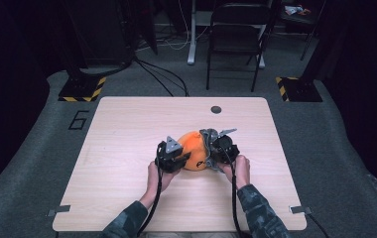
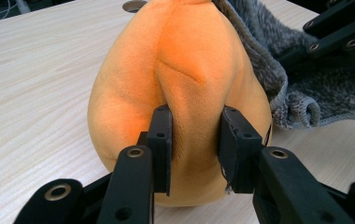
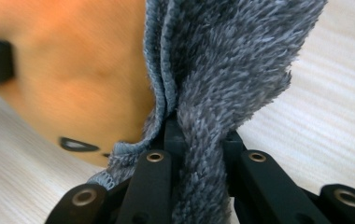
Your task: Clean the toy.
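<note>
Jaws clamped on orange plush [image 2: 185,70], grey cloth [image 3: 222,70]

**Lighting and picture quality**

High view was soft and low in detail; room edges fell to near black, while the table [image 1: 127,148] was evenly lit from above, shadows short and faint. Left gripper view was bright and sharp, the orange plush [image 2: 180,84] glowing, no glare. Right gripper view was blurred on the plush side; the grey fleece [image 3: 231,60] held focus, pale wood washed out.
</note>
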### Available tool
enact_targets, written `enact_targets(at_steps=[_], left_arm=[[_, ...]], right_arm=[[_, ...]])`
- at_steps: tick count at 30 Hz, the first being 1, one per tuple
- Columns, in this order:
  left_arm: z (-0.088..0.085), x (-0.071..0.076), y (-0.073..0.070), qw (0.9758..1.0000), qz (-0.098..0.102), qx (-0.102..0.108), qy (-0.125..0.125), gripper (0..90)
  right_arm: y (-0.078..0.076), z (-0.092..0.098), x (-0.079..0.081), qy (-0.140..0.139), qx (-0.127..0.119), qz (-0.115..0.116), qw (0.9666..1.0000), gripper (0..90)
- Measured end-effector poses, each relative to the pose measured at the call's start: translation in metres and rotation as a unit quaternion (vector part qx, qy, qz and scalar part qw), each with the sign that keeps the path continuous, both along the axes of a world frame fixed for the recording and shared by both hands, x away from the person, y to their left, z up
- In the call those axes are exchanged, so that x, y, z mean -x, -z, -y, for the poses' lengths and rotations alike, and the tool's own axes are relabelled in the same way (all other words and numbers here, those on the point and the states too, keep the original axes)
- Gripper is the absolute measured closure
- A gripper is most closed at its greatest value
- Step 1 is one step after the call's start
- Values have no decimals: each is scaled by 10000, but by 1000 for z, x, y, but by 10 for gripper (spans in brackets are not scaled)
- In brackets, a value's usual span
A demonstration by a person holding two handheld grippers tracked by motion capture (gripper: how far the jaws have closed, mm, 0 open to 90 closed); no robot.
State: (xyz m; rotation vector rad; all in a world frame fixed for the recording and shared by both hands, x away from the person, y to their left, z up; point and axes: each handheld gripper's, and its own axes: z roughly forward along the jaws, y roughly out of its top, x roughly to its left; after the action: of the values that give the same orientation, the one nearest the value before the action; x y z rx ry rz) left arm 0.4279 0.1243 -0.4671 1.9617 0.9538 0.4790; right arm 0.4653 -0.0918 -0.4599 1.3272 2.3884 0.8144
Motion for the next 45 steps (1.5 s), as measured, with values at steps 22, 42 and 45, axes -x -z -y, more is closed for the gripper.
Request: enact_targets(at_steps=[22,42,45], left_arm=[[-2,0,1,9999,-6,103,-5,639],[-44,-14,-3,9962,-174,703,-479,331],[-48,-20,4,9924,-413,1084,-408,331]], right_arm=[[-24,-10,5,-46,-637,210,9977,797],[-10,-4,1,-93,-375,175,9991,800],[-10,-3,1,-79,-400,179,9990,800]])
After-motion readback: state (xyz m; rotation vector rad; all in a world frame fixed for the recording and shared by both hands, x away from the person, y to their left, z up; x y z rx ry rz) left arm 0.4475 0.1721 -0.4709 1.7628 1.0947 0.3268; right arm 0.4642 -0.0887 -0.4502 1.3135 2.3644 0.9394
